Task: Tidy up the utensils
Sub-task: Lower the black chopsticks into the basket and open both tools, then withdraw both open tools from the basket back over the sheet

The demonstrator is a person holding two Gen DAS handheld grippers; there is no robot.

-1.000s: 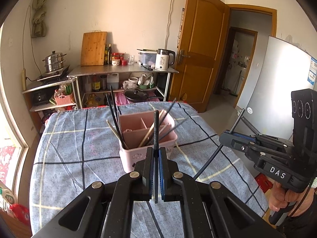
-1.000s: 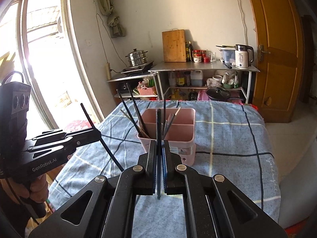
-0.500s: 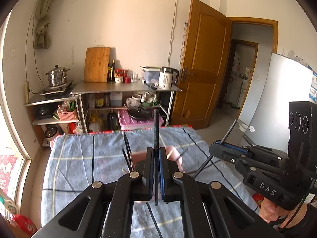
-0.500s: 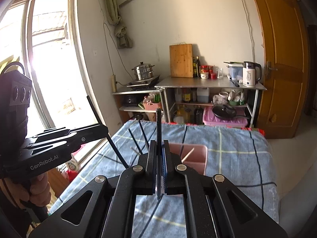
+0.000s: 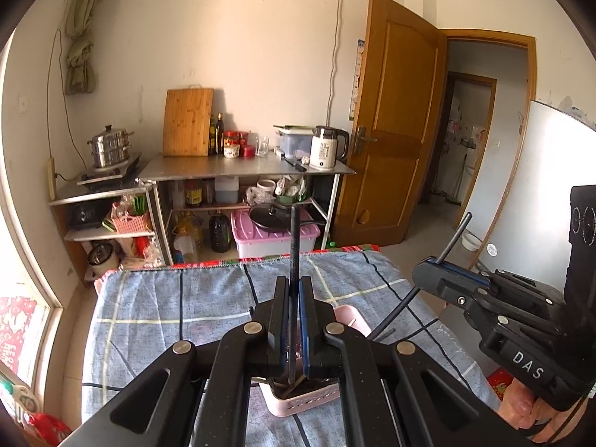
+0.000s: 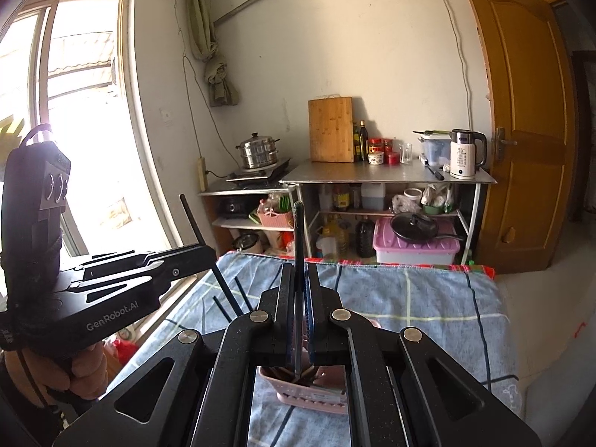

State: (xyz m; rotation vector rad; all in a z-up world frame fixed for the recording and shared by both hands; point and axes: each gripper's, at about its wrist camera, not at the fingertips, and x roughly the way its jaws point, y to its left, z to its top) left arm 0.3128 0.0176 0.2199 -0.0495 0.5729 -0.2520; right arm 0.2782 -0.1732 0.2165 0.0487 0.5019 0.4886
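My left gripper (image 5: 293, 287) is shut on a black chopstick (image 5: 294, 238) that stands upright between its fingers. My right gripper (image 6: 298, 272) is shut on another black chopstick (image 6: 298, 234), also upright. Both hover right over the pink utensil holder (image 5: 309, 402), which shows under each gripper (image 6: 313, 395) with wooden and dark utensils inside. The right gripper appears in the left wrist view (image 5: 424, 272) holding its chopstick. The left gripper appears in the right wrist view (image 6: 201, 257). Black chopsticks (image 6: 231, 298) stick up from the holder's left side.
The holder stands on a table with a blue checked cloth (image 5: 178, 305). Behind the table are a metal shelf (image 5: 246, 171) with a kettle, a cutting board and jars, a steamer pot (image 5: 110, 147), a wooden door (image 5: 395, 119) and a window (image 6: 74, 130).
Both grippers have come forward over the holder with their chopsticks still held. The holder has slid from mid-view to beneath the fingers, mostly hidden.
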